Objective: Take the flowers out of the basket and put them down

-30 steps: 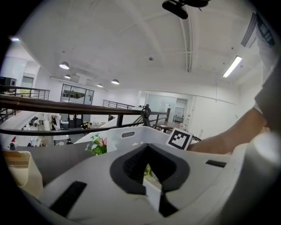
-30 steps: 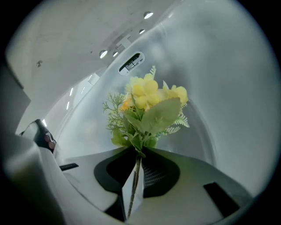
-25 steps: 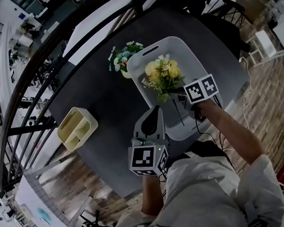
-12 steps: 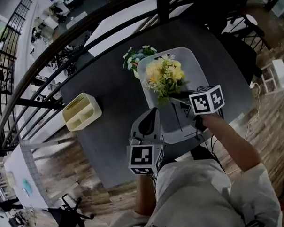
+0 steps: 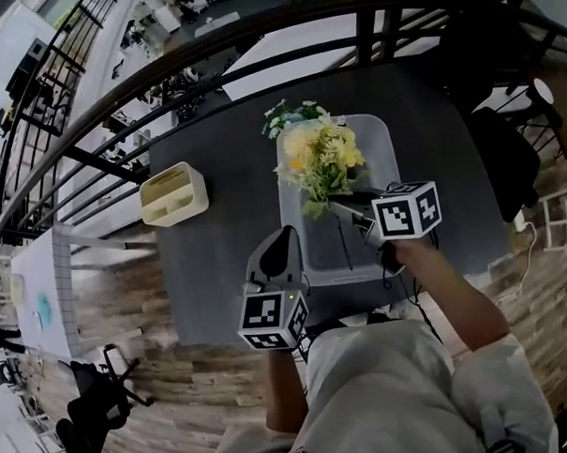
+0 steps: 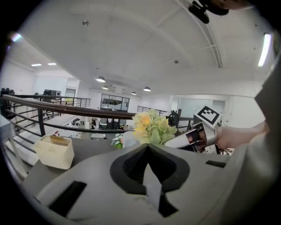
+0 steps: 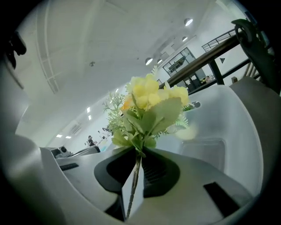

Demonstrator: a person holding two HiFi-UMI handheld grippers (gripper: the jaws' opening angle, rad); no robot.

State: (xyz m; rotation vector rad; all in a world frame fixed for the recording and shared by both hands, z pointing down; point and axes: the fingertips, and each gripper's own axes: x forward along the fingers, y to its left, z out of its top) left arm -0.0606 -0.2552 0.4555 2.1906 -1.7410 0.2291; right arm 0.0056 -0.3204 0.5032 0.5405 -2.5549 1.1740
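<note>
Above the grey basket (image 5: 320,260), right gripper (image 5: 345,212) level, fingers tight on stem of yellow flowers (image 5: 319,161); left gripper (image 5: 284,236) fingers together.

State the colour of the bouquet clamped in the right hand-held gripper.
The bouquet is pale yellow with green leaves; the right gripper view shows it best.

There are two bunches of flowers: one yellow bunch (image 5: 319,161) and one blue and white bunch (image 5: 290,113). There is one grey basket (image 5: 376,145), one cream box (image 5: 174,194) and one dark table (image 5: 216,265) under them all. There are two grippers, one left gripper (image 5: 285,235) and one right gripper (image 5: 345,209), and there is just one person (image 5: 398,395) with two arms, one arm for each gripper.
</note>
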